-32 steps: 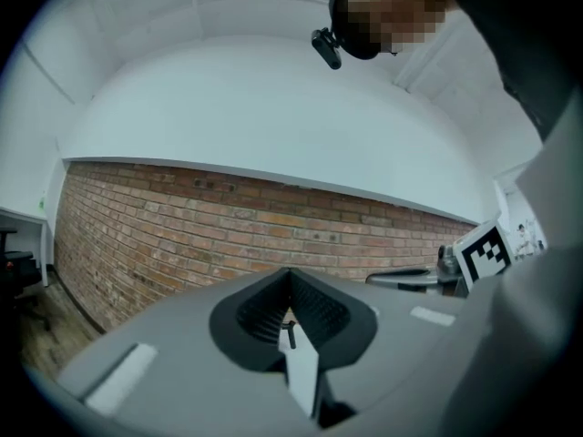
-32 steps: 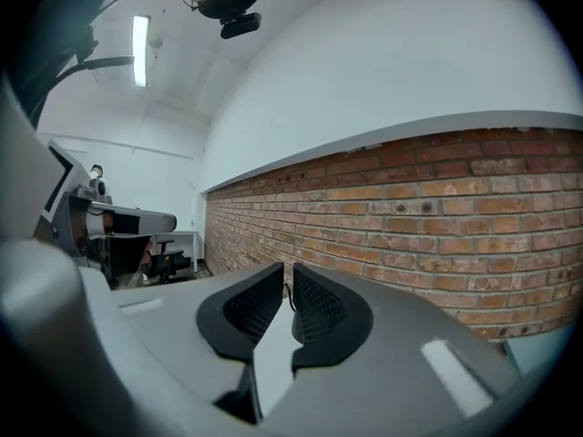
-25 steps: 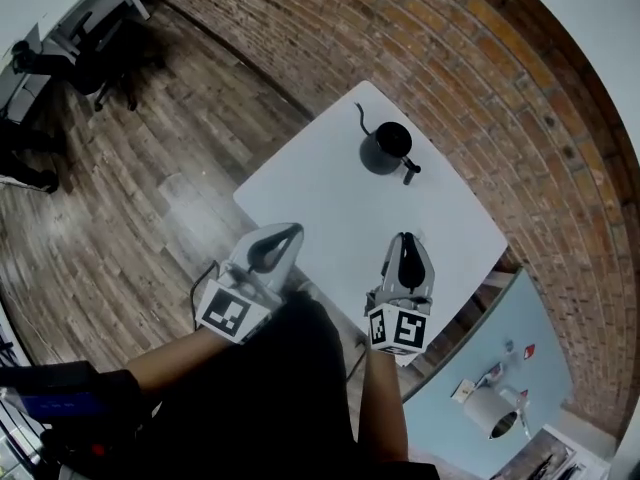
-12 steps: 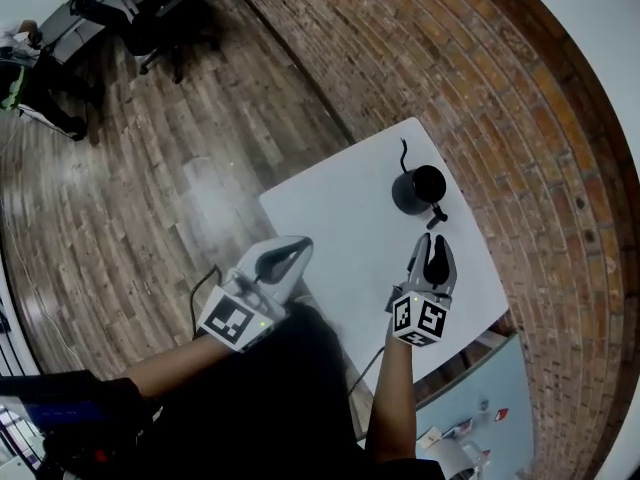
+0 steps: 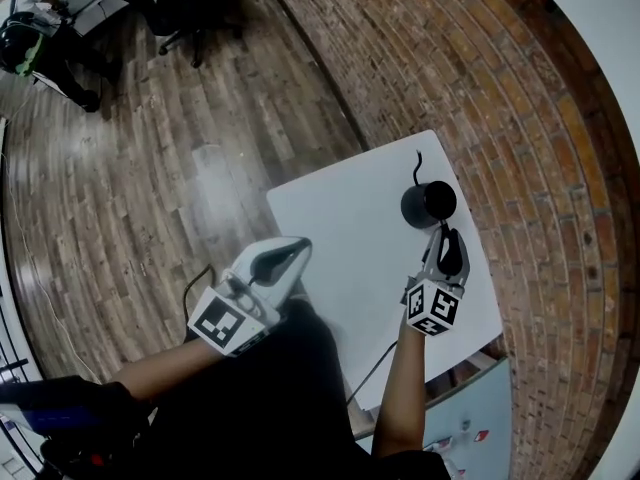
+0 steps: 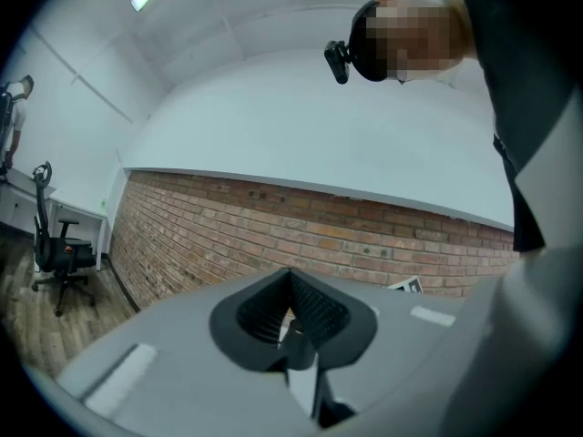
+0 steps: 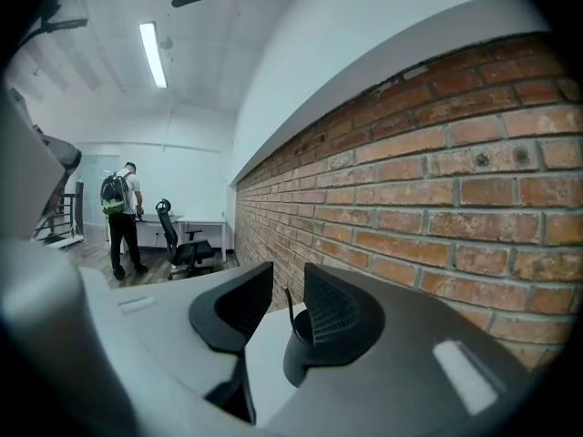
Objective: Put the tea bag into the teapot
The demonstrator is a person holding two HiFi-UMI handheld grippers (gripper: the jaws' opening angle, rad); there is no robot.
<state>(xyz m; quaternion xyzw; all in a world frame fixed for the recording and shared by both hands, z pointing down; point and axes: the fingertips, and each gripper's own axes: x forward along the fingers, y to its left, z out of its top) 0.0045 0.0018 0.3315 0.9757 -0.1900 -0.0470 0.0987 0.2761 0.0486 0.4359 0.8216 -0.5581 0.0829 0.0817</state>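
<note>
Matt black teapot point(image 5: 428, 204), smooth white table point(image 5: 340, 218), rough brick wall point(image 5: 500, 88), glossy wooden plank floor point(image 5: 150, 168).

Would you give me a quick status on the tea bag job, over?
Left gripper shut on small pale piece, likely the tea bag. Right gripper just opening, empty, close to teapot. Nothing in the way.

Worktop point(image 5: 340, 218): white and square, standing on the plank floor point(image 5: 150, 168) beside the brick wall point(image 5: 480, 88).
Teapot point(image 5: 428, 204): black, sitting upright on the worktop near its far right corner, spout point(image 5: 418, 165) pointing away.
</note>
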